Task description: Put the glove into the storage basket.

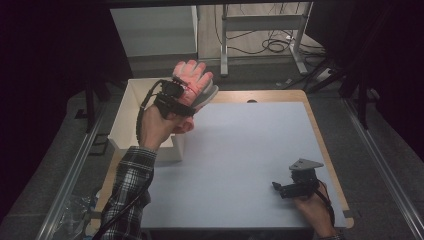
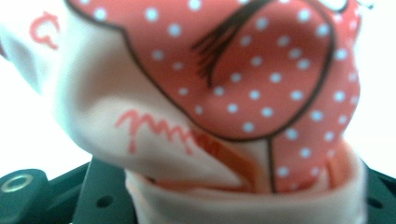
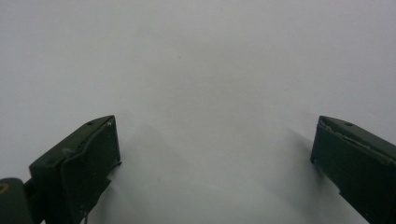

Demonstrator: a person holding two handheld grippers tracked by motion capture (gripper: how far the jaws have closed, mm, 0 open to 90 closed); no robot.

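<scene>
1. Holding a pink polka-dot glove (image 1: 195, 80) in the air, the left gripper (image 1: 186, 89) has its jaws clenched on the fabric, above the near edge of the white box (image 1: 131, 107) at the table's left side.
2. Up close in the left gripper view, the glove (image 2: 243, 88) shows white dots, dark outlines and a pale cuff bunched between the jaws.
3. Judging progress: the pick-up looks done; where the glove goes, box or table mat (image 1: 250, 160), I cannot tell, so placing and letting go remain.
4. The right gripper (image 1: 287, 189) rests low on the mat near the front right corner, jaws released and wide apart with nothing between them.
5. Count: one glove, one box, two grippers, one mat.
</scene>
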